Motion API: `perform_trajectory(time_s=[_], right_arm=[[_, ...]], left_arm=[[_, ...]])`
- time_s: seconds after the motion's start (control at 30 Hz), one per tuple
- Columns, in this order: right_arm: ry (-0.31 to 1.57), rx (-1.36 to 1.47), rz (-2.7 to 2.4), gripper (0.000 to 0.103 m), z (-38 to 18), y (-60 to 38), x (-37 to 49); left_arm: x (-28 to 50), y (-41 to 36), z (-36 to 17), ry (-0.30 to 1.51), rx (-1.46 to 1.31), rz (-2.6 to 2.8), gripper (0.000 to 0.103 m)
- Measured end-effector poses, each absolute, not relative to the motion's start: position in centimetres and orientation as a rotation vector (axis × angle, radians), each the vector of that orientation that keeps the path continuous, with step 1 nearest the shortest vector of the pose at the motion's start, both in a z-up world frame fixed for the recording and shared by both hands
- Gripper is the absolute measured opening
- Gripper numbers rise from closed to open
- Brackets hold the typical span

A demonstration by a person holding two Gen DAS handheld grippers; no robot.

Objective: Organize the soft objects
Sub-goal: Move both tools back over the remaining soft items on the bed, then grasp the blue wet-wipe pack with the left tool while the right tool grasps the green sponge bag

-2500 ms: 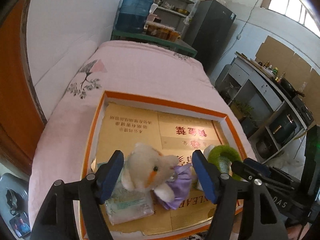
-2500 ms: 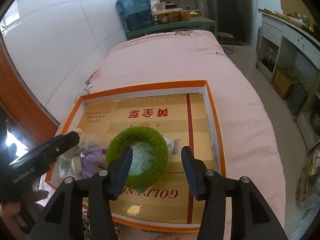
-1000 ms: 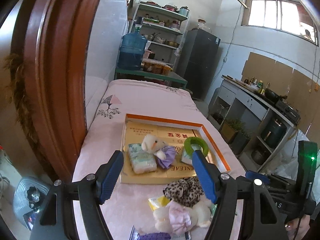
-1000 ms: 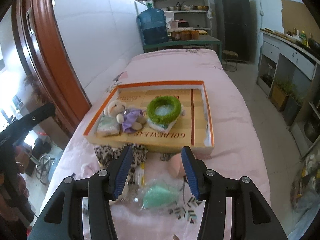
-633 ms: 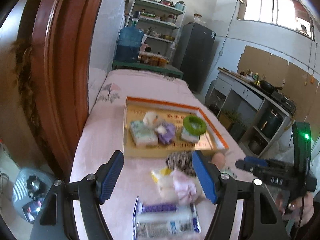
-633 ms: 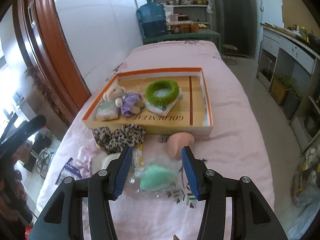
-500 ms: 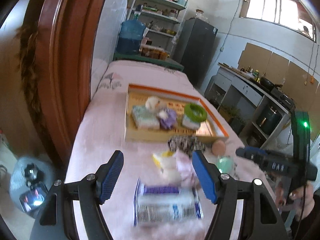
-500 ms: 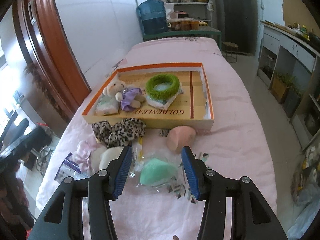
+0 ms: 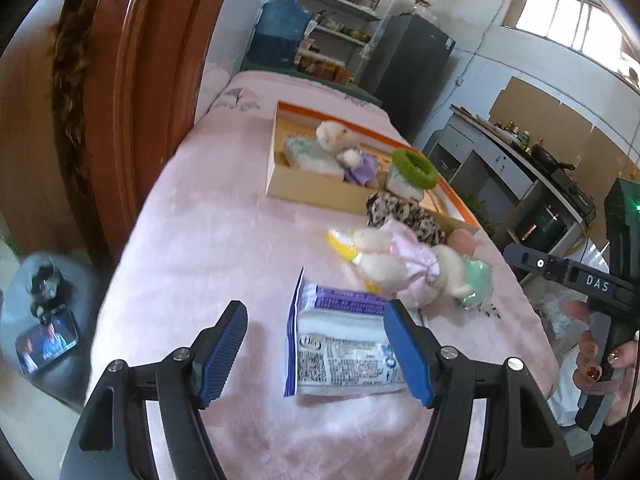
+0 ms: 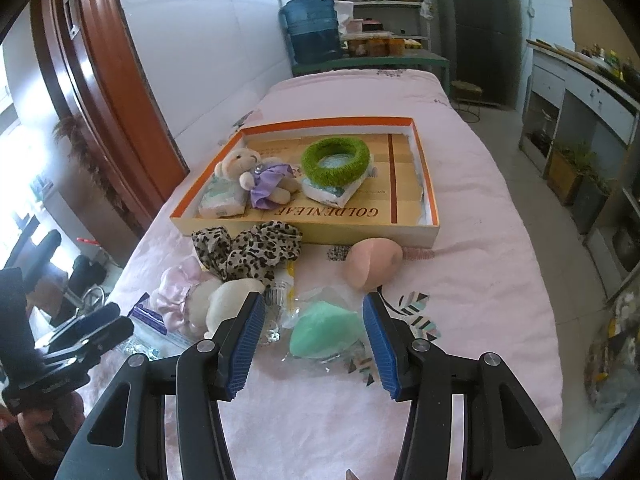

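Note:
An orange-rimmed cardboard tray (image 10: 424, 168) on the pink bed holds a white teddy in purple (image 10: 256, 176), a tissue pack (image 10: 222, 200) and a green ring (image 10: 335, 160) on another pack. In front of it lie a leopard scrunchie (image 10: 248, 250), a pink sponge (image 10: 374, 264), a bagged green sponge (image 10: 324, 336) and a plush in pink (image 10: 200, 296). My right gripper (image 10: 312, 344) is open, just before the green sponge. My left gripper (image 9: 316, 354) is open over a purple-white tissue pack (image 9: 340, 344); the plush (image 9: 396, 264) lies beyond.
A wooden door frame (image 9: 132, 100) stands left of the bed. A stool with a phone (image 9: 46, 338) sits on the floor at left. A blue water jug (image 10: 314, 28), shelves, a dark fridge and counters line the far and right sides.
Both grippers have pulled back from the tray toward the bed's near end and lowered. The left one now hangs over the tissue pack, the right one near the green sponge.

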State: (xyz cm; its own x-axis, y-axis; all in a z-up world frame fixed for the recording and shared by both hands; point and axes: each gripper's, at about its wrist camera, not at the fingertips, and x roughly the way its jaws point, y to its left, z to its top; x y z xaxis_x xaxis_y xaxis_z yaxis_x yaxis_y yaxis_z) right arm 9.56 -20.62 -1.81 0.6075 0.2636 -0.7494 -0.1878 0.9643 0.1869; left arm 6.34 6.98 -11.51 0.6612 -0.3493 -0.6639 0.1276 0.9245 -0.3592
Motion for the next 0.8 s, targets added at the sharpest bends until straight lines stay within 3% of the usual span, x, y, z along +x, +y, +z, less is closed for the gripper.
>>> perform_trajectory(time_s=[0.2,0.43,0.67,0.8], right_arm=[[0.890,0.100,0.262,0.053,-2.4,-20.9,9.7],[0.934,0.112,0.265,0.053,-4.3,-20.9,10.1],[0.975,0.135,0.247,0.053,-5.9,-21.1,11.0],[0.991,0.149,0.233,0.058,-6.5,-21.1,11.5]], left_arm=[[6.1,6.5,-12.6,0.831,-0.318,-0.274,0.069],[6.2,6.3,-12.9,0.836,-0.345,-0.273,0.045],[6.2,6.6,-13.1,0.832,-0.397,-0.280,0.028],[6.0,6.4,-12.9,0.817,-0.384,-0.283,0.023]])
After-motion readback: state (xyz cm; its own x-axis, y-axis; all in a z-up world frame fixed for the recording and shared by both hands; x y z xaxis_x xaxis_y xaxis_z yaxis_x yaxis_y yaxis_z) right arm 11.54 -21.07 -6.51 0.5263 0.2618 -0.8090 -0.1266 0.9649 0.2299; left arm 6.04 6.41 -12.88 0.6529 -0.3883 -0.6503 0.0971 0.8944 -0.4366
